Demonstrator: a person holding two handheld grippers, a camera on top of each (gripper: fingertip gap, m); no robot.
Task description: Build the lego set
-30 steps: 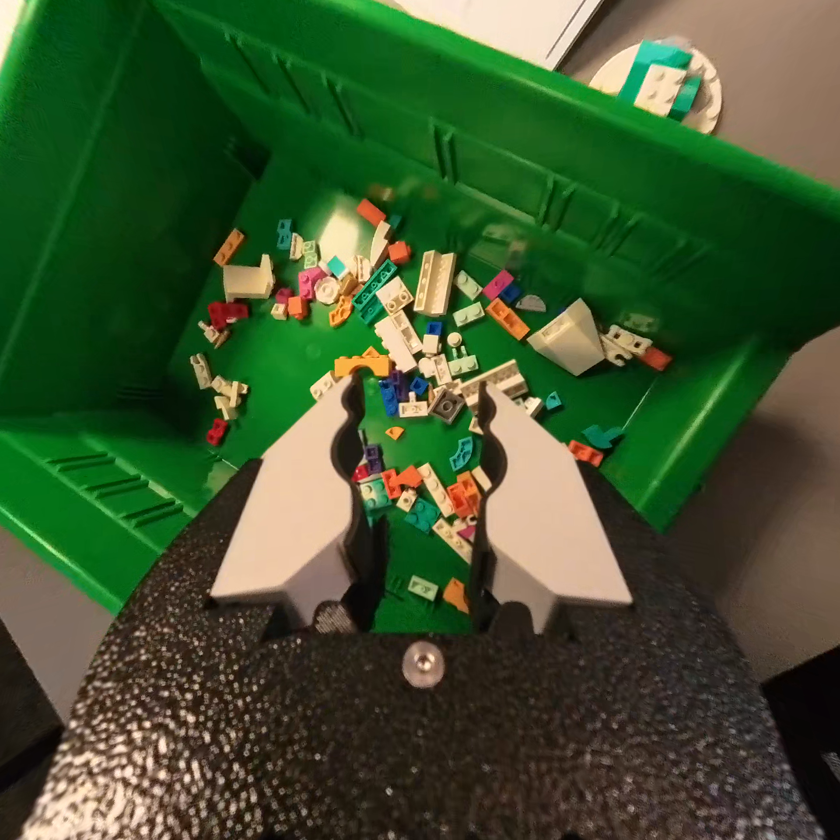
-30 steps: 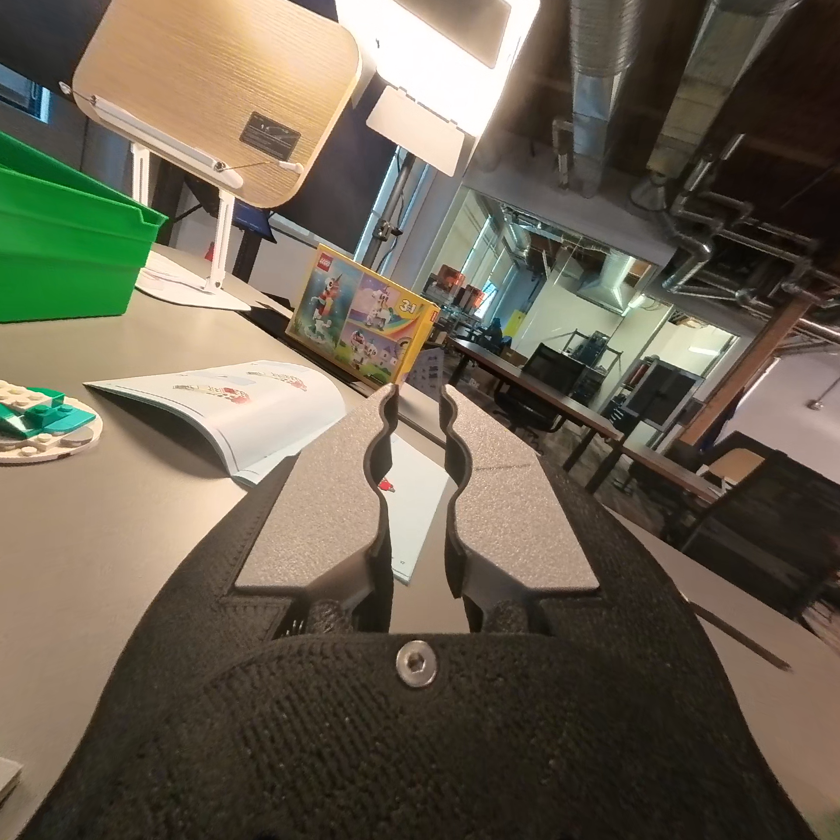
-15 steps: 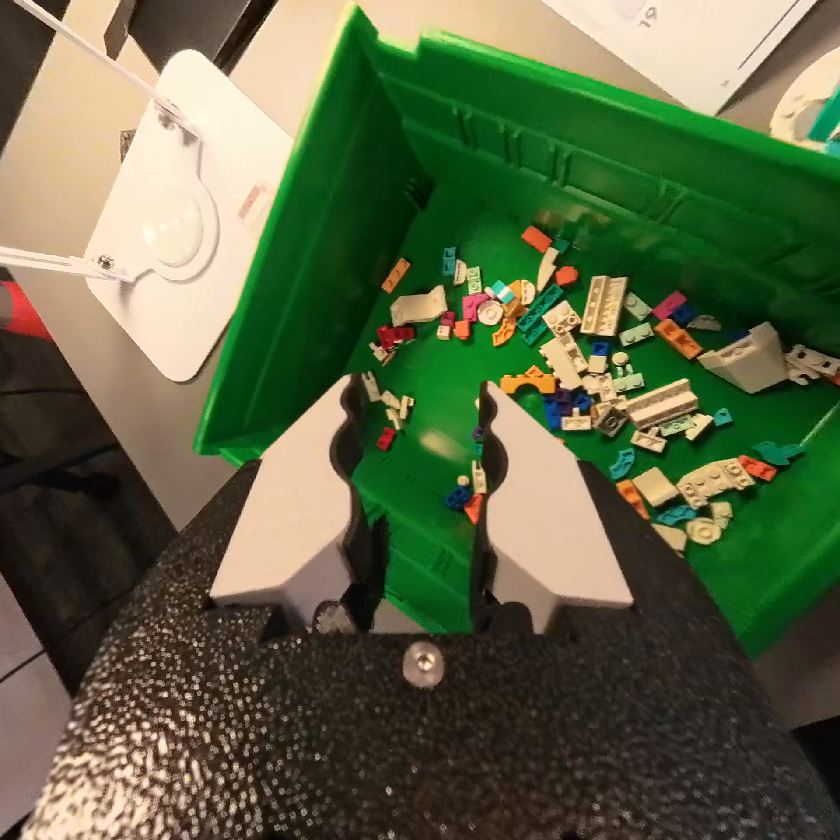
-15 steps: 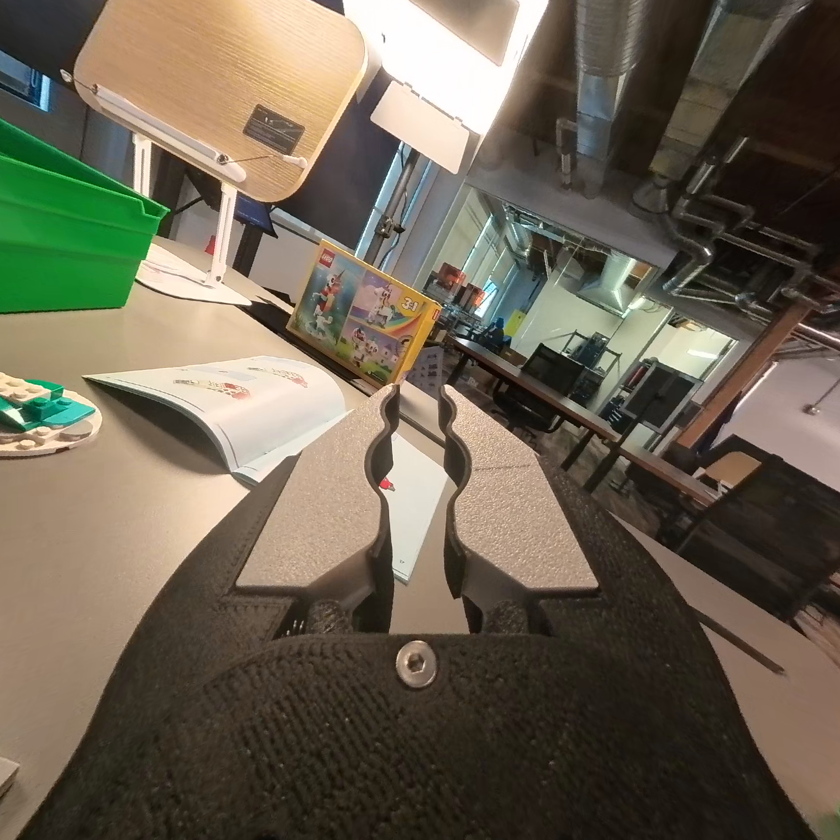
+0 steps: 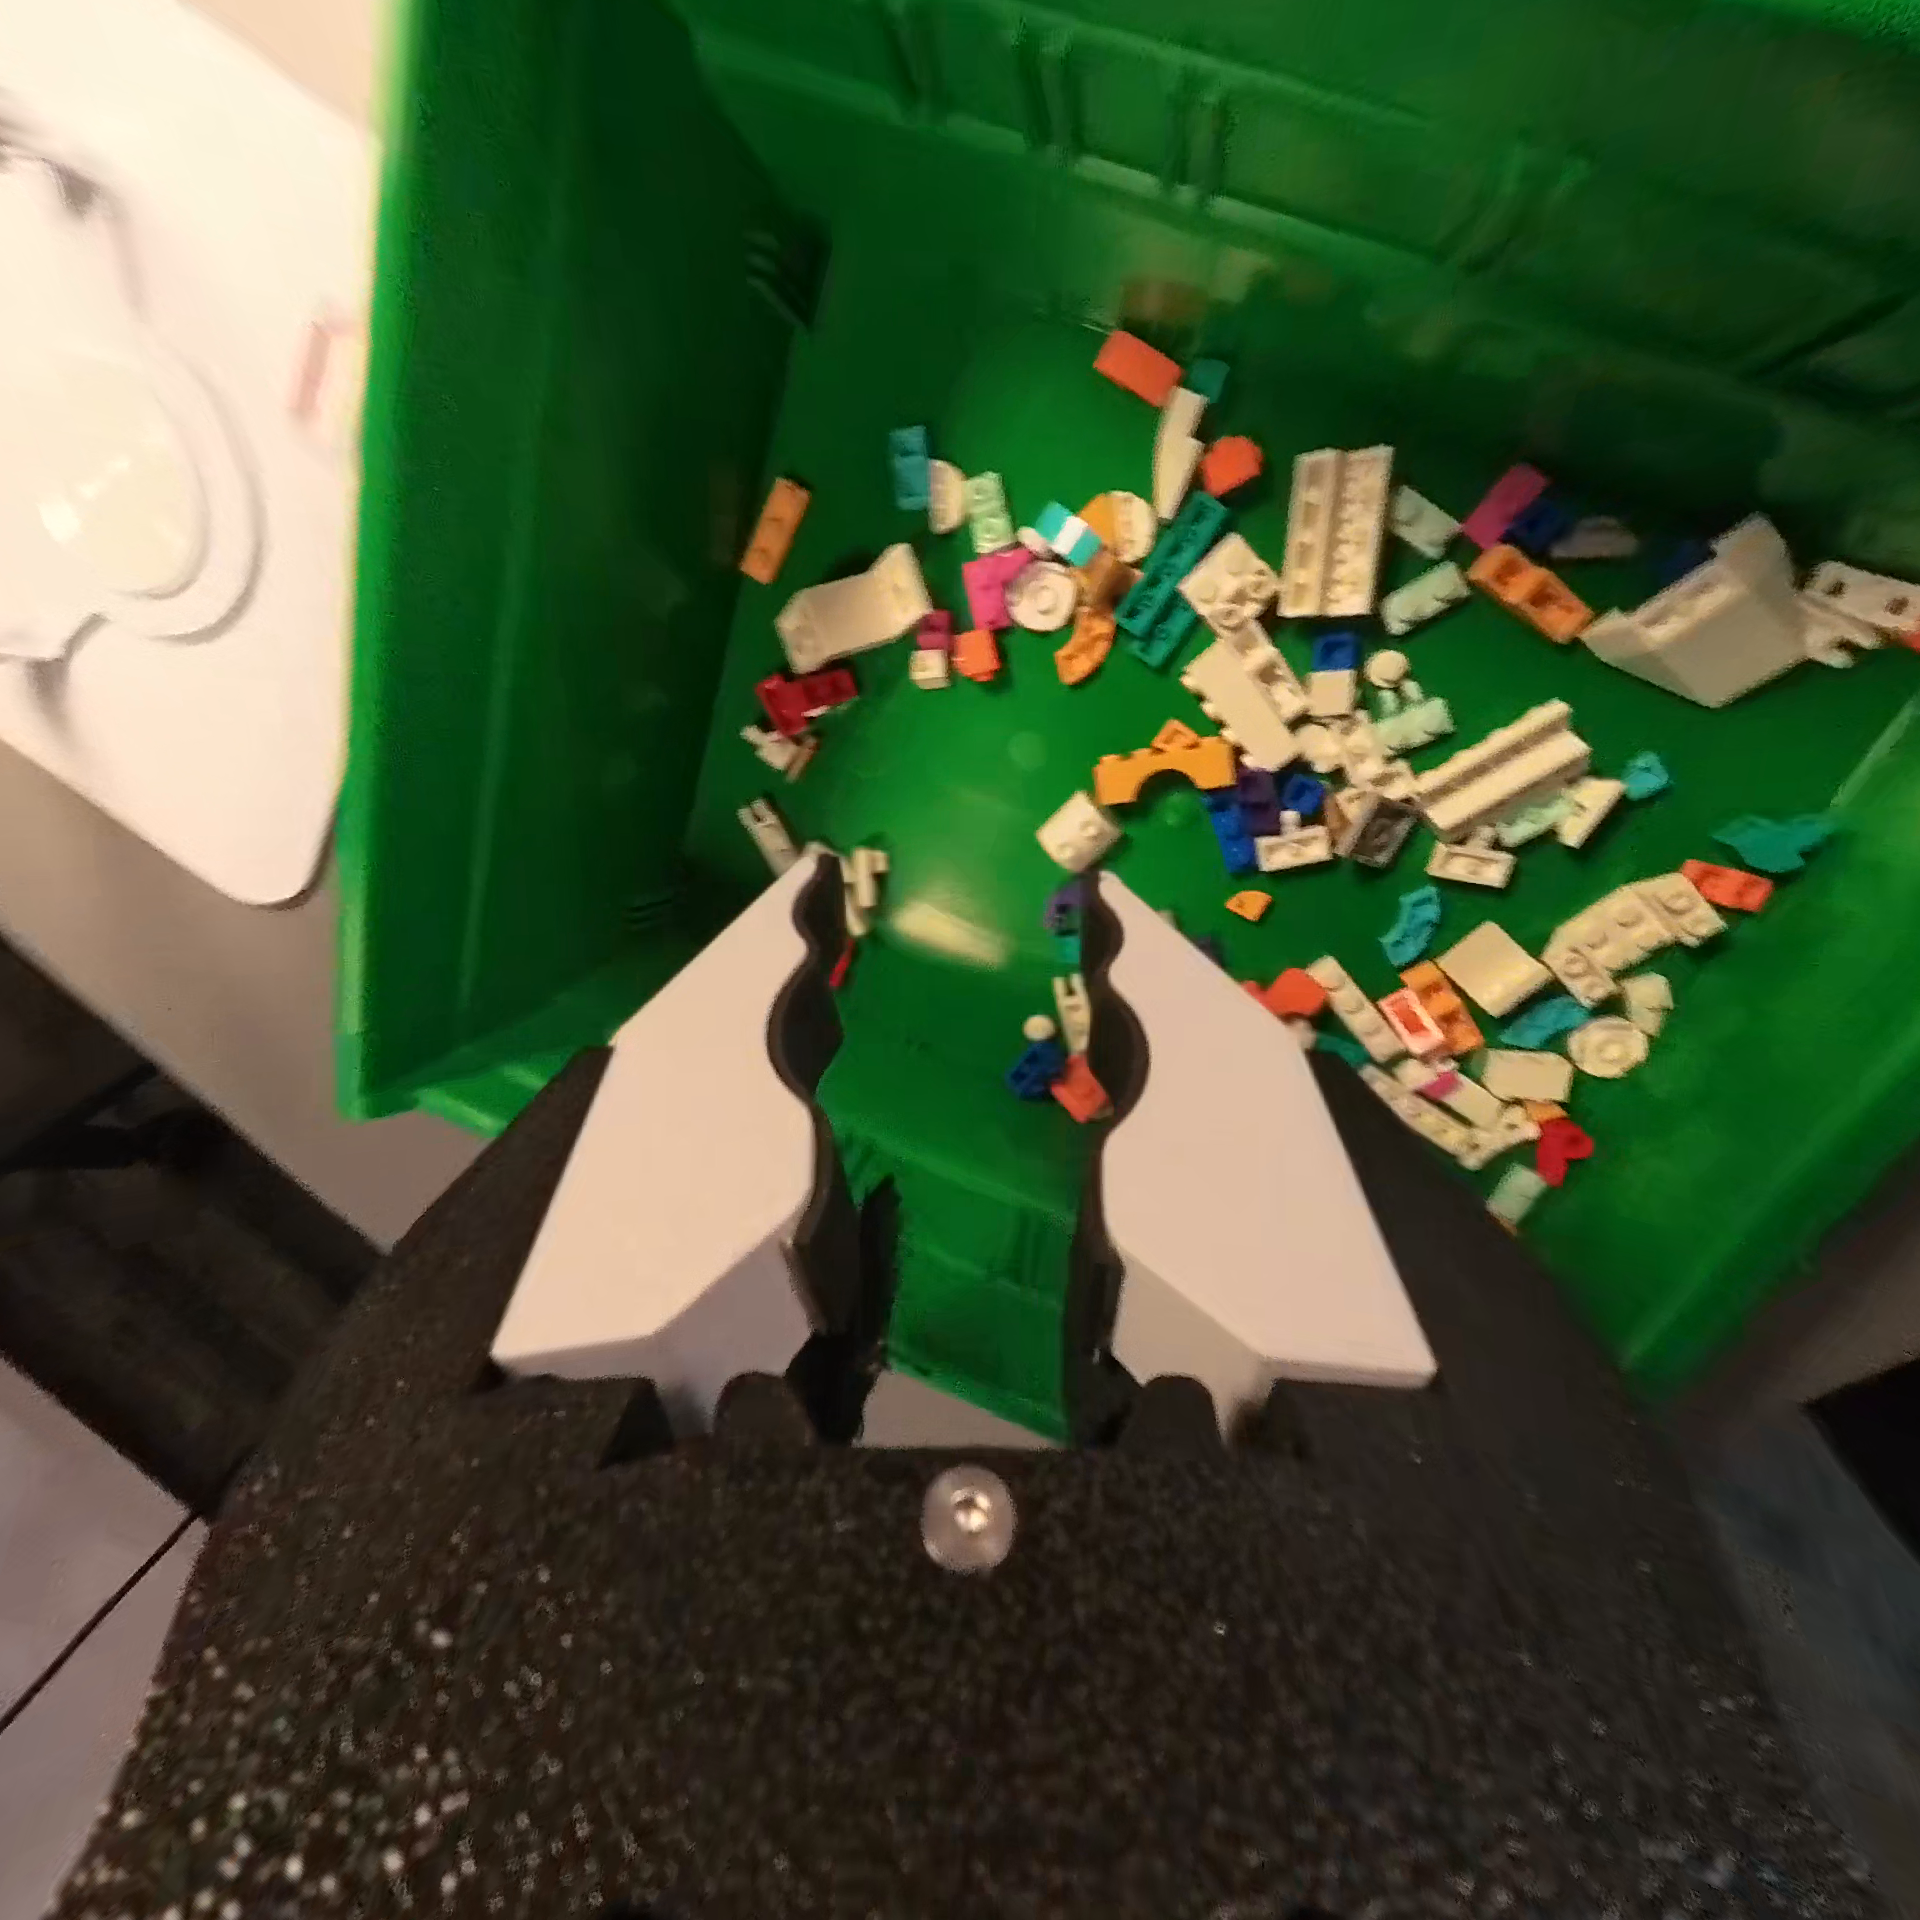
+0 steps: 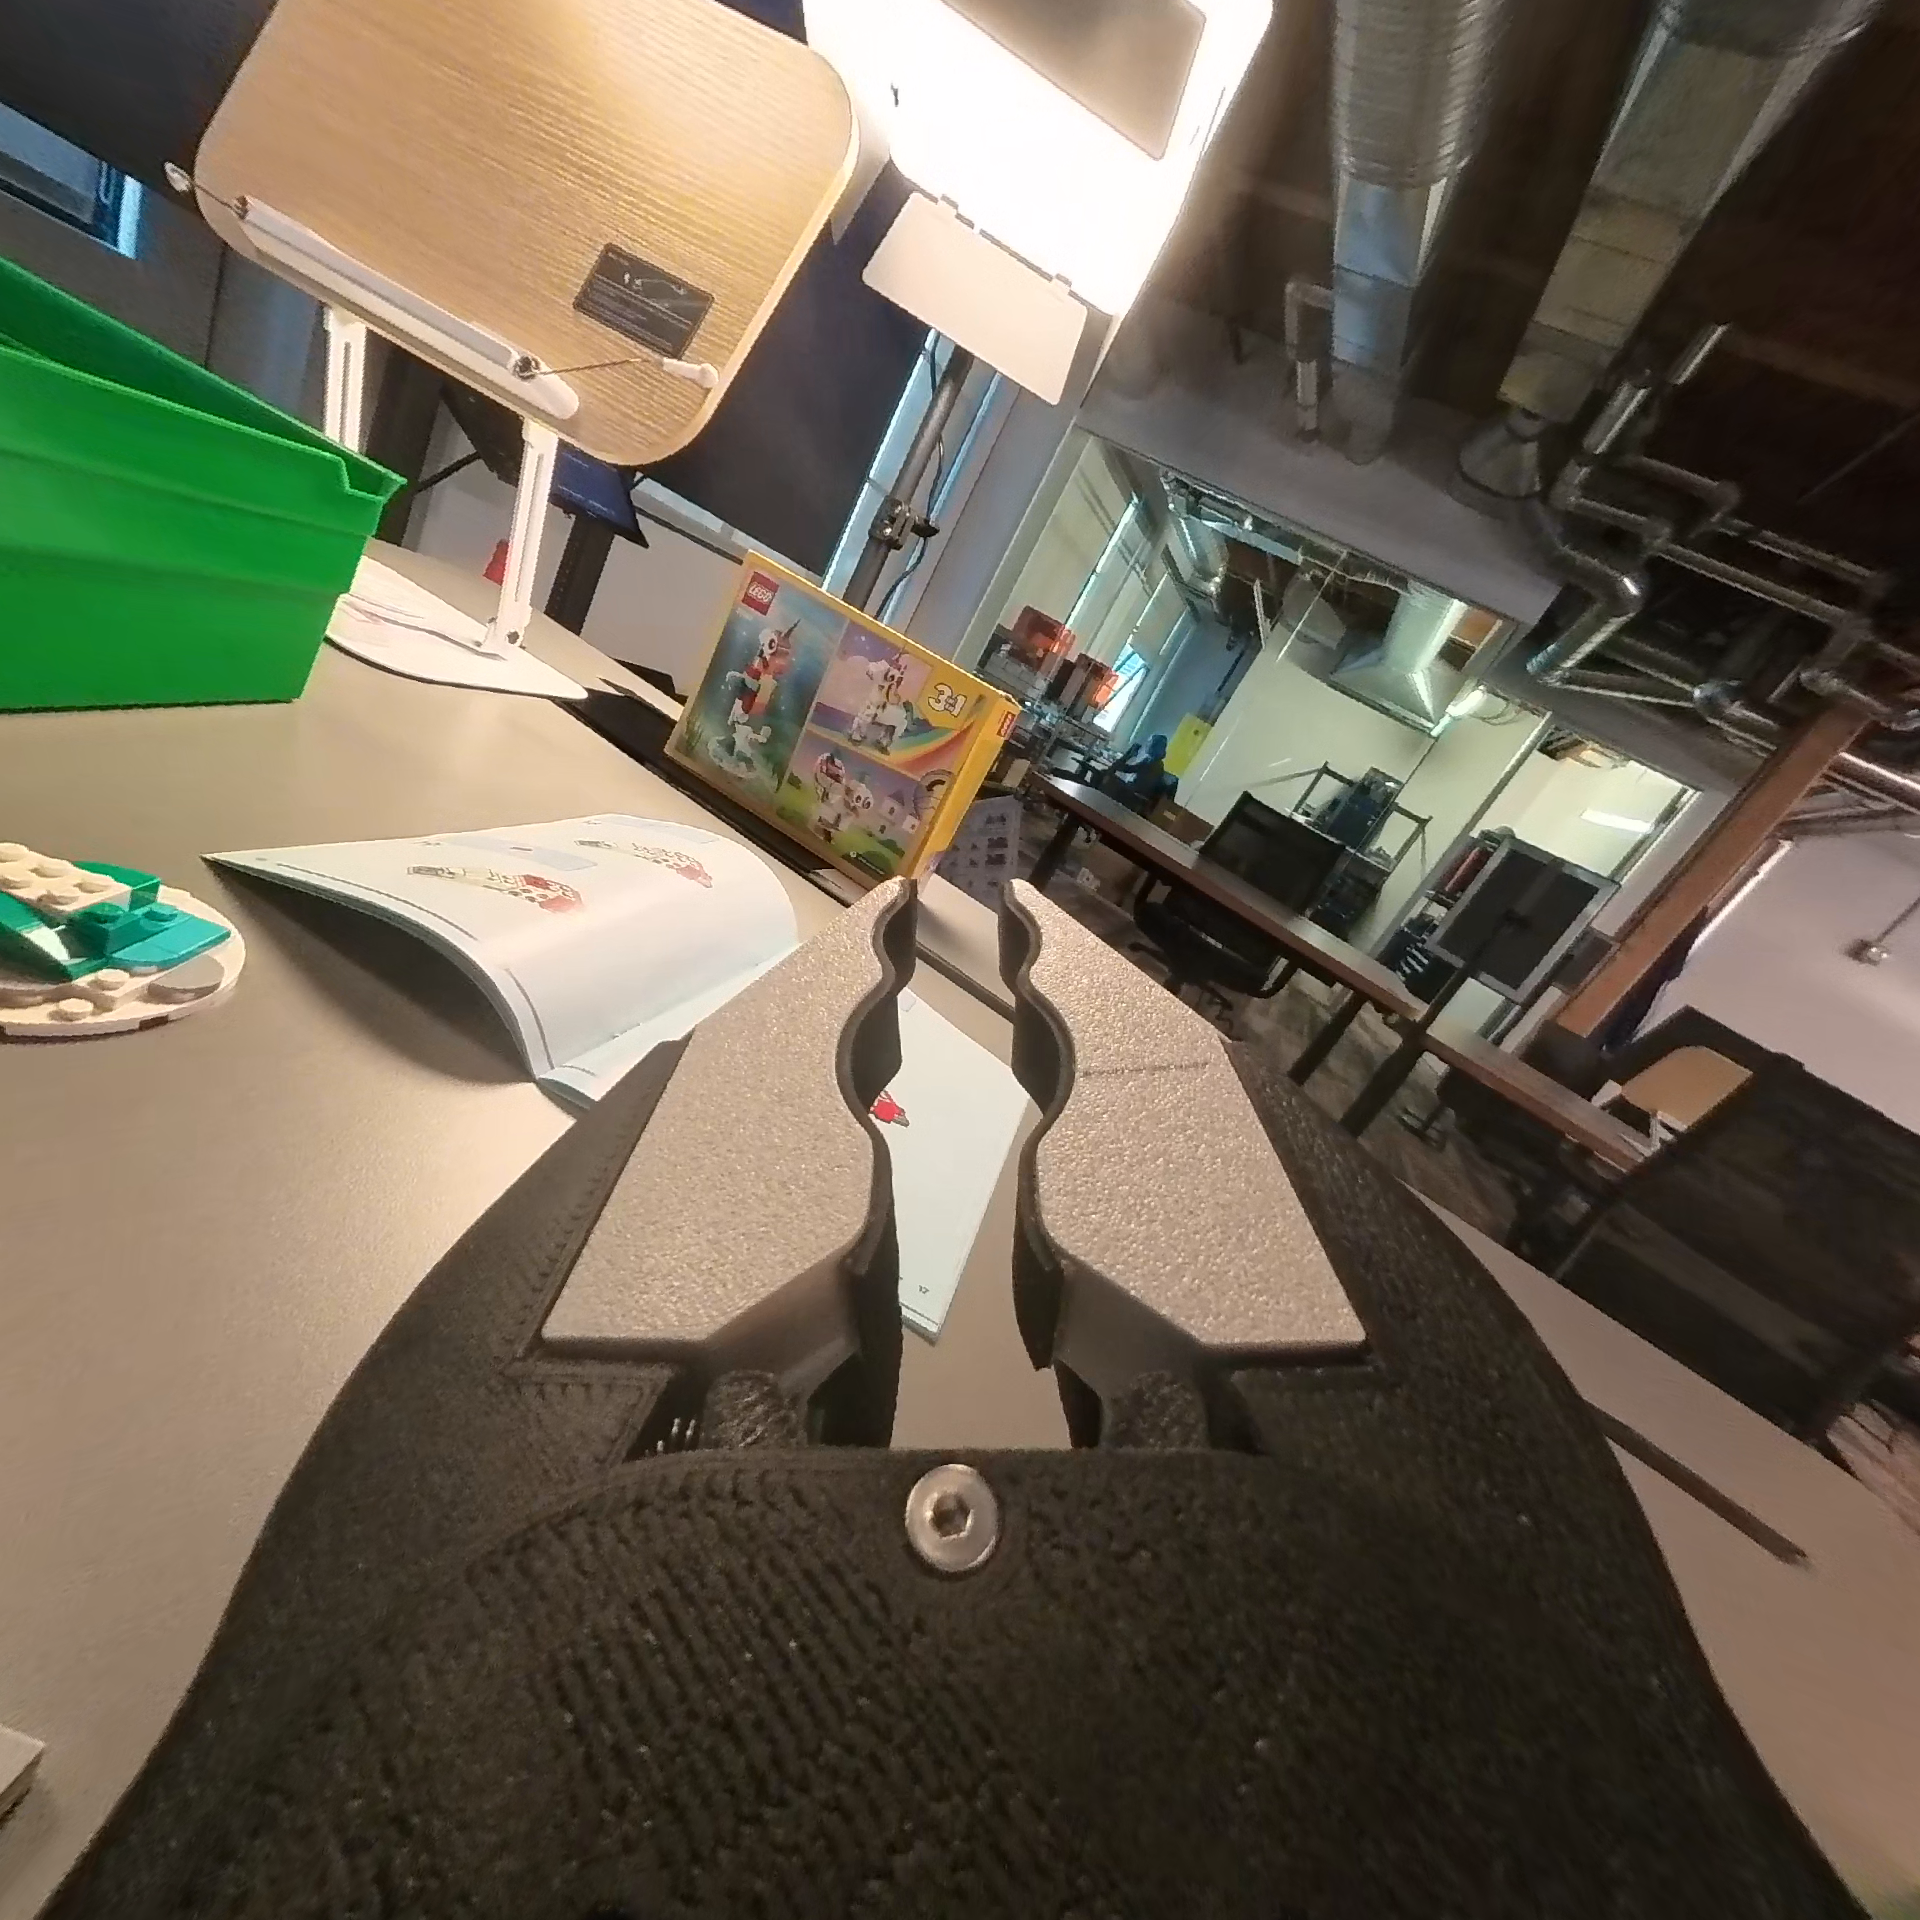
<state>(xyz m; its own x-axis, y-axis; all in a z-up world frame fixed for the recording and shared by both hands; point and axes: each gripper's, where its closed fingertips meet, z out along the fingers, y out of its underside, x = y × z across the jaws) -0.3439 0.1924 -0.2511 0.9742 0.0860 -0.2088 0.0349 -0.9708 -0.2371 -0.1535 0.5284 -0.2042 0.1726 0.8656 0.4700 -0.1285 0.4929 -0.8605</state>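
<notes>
A green bin [image 5: 540, 520] holds several loose bricks [image 5: 1299, 727] in white, orange, teal, blue and pink. My left gripper [image 5: 956, 883] is open and empty, hovering above the bin's near left corner. My right gripper [image 6: 956, 894] is open and empty, low over the grey table [image 6: 260, 1143]. A partly built model [image 6: 94, 925] of teal and white pieces on a round white plate lies at the left of the right wrist view. The open instruction booklet [image 6: 582, 914] lies just beyond my right gripper. The bin also shows in the right wrist view [image 6: 156, 561].
A white stand base [image 5: 135, 468] sits left of the bin. A wooden book stand [image 6: 520, 208] rises behind the bin. The yellow set box [image 6: 842, 748] stands at the table's far edge. Other tables and chairs fill the room beyond. Spacing between my two grippers at the tips: around 40 cm. My left tips are about 25 cm from the partly built model [image 6: 94, 925], my right tips only 15 cm.
My left gripper has swung left over the bin and then moved closer in, so the bricks look larger and the stand base shows. My right gripper has barely moved.
</notes>
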